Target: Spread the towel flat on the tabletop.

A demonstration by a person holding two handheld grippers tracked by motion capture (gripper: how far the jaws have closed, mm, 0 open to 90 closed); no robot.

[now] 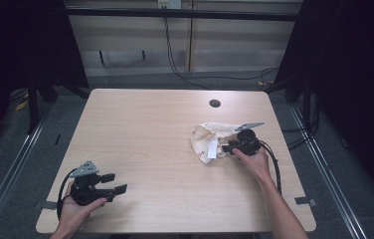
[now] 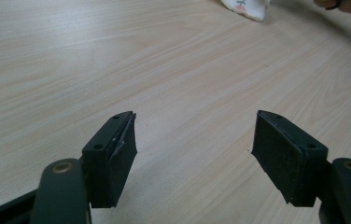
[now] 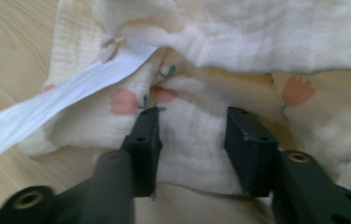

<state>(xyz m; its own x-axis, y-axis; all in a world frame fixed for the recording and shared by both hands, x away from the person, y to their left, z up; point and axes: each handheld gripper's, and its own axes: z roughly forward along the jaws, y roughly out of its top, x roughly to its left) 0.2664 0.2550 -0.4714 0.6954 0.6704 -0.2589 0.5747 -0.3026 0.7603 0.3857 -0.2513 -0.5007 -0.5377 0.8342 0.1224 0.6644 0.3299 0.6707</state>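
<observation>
Right of the table's middle, toward its far right part, lies a crumpled cream muslin cloth printed with small pink flowers (image 1: 210, 141), a long white label strip (image 1: 212, 148) hanging from its near side onto the pale wood-grain table (image 1: 155, 129). Against the cloth's right edge sits the right gripper (image 1: 228, 146), held by a hand whose bare forearm stretches up from the table's near right edge, wrist straight, the black cable looping back along the arm. From the high view the jaws of this gripper are too small and dark to judge; the right gripper view settles it, showing the right gripper (image 3: 191, 135) with its two black jaws partly apart and a raised fold of the cloth (image 3: 239, 46) lying between them, the pads at the fabric's sides but not pressed together on it. That view also brings out the white label (image 3: 47, 109) running off to the left and the pink flower print. Well apart from all this, at the near left corner of the table, the left gripper (image 1: 114, 183) rests low in a hand, grey three-cornered plate on top, jaws pointing right. In the left gripper view, the left gripper (image 2: 194, 140) has its jaws wide apart over bare tabletop with nothing between them, a corner of the cloth (image 2: 248, 8) far off at the top edge.
</observation>
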